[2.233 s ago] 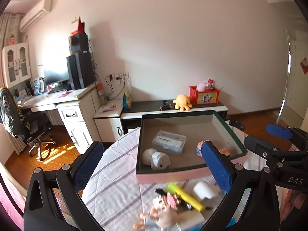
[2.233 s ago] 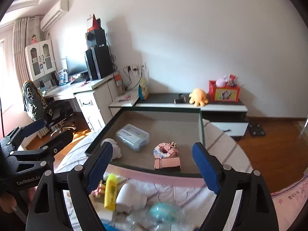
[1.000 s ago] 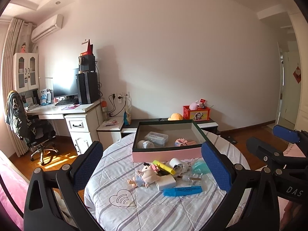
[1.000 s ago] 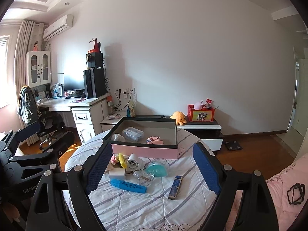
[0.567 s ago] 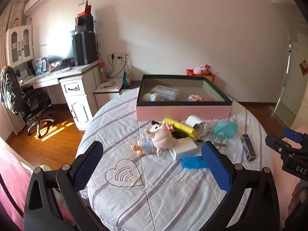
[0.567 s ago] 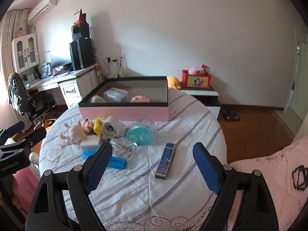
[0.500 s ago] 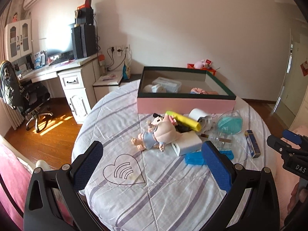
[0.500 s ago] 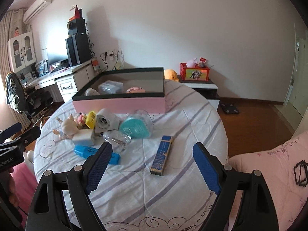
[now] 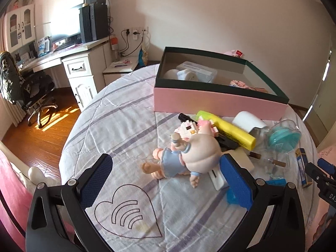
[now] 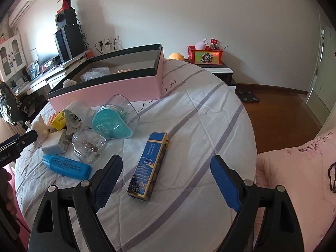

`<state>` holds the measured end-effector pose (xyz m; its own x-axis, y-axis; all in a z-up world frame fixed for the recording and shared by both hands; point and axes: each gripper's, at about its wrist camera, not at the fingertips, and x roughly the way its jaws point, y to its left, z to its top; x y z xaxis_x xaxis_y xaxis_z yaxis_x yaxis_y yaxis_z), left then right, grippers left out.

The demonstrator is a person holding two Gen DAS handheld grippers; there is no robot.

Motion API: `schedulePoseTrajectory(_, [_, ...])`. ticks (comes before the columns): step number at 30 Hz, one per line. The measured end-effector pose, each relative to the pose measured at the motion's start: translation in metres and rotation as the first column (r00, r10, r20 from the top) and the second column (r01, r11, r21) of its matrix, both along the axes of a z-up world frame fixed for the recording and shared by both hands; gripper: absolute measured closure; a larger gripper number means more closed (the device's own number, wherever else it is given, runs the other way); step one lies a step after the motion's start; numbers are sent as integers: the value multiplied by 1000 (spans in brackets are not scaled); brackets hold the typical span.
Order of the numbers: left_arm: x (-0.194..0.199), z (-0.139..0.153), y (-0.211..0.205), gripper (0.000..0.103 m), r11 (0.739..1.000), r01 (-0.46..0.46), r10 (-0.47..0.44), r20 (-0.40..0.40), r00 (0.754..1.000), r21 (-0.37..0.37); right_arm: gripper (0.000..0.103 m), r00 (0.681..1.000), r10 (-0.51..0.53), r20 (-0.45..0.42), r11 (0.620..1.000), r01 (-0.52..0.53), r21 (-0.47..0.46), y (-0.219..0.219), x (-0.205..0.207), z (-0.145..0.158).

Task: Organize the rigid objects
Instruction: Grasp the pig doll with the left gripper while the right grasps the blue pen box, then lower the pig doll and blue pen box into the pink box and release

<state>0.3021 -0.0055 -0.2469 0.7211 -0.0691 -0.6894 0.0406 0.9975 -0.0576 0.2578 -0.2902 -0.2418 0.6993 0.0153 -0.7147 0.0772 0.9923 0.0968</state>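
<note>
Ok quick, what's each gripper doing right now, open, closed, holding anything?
Left gripper: open, holding nothing, above the doll.
Right gripper: open, holding nothing, above the blue box.

We see our left gripper (image 9: 166,174) spread wide above the striped tablecloth (image 9: 126,126), holding nothing. A doll (image 9: 184,157) lies between its pads, near the right one. Beyond it lie a yellow highlighter (image 9: 229,130) and the pink box (image 9: 216,103).

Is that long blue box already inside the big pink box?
No, the long blue box lies on the bedspread, outside the pink box, between the open right tongs.
</note>
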Motion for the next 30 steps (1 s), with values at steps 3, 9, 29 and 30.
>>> schedulePoseTrajectory(3, [11,-6,-3,0,1000,29,-30,-27,999,-6,16,1000,-2,-16,1000,3,19,-2,8,-5])
schedulePoseTrajectory(9, [20,-12,-6,24,994,98,-99,-20,995,-46,16,999,5,-45,1000,-4,18,-1,21,-13])
schedulePoseTrajectory(29, [-6,25,0,24,988,144,-141,58,988,-51,82,990,138,11,989,-138,-47,20,17,10])
schedulePoseTrajectory(30, [-5,29,-1,24,987,149,-145,67,987,-53,82,989,143,21,989,-142,-49,22,16,16])
